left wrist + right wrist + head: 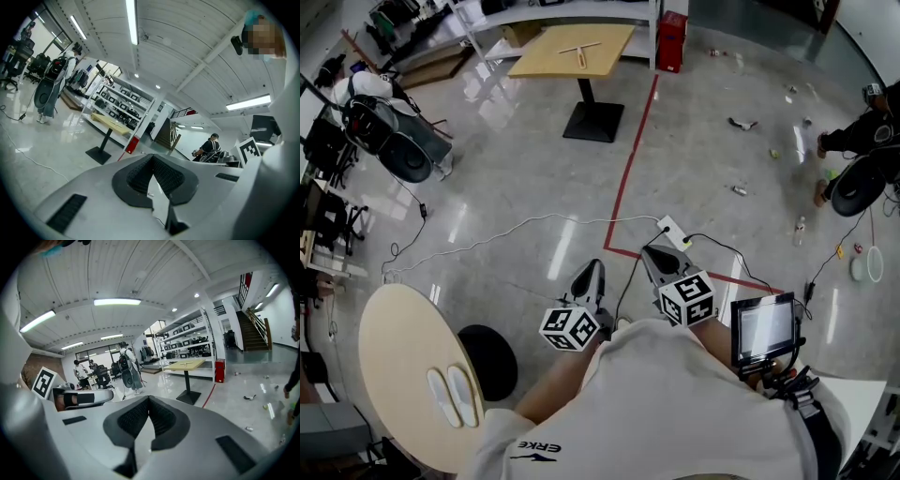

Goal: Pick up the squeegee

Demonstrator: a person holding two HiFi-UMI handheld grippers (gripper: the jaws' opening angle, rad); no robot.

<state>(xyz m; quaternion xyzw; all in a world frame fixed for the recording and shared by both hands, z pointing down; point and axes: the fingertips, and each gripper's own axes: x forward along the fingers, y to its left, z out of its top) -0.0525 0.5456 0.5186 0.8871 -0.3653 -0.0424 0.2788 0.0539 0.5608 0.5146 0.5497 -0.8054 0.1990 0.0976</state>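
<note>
Holding both claws shut, squeegee far off on the table

Squeegee (579, 52) is a pale T-shaped bar lying flat on the square yellow tabletop (548, 58), upper middle of the head view, well apart from both claws. That table has a thin black post and a flat square black base (593, 122).

Left gripper (591, 272) sits lower centre. Its ribbed dark pads are pressed together at the tip with nothing between them. Right gripper (654, 255) is just beside it with its jaws together too, also empty. Both have smooth grey shells, each with a marker cube.

Floor (506, 178) is glossy grey stone with glare streaks and a red tape line (633, 155) running down the middle. A thin white cable (487, 239) snakes to a white power strip (673, 232).

A round beige table (394, 356) at lower left carries two white oblong pieces (455, 396) side by side. A red box (671, 40) stands at top, right of the yellow table. White shelving (119, 101) behind holds dark items, too small to tell.
</note>
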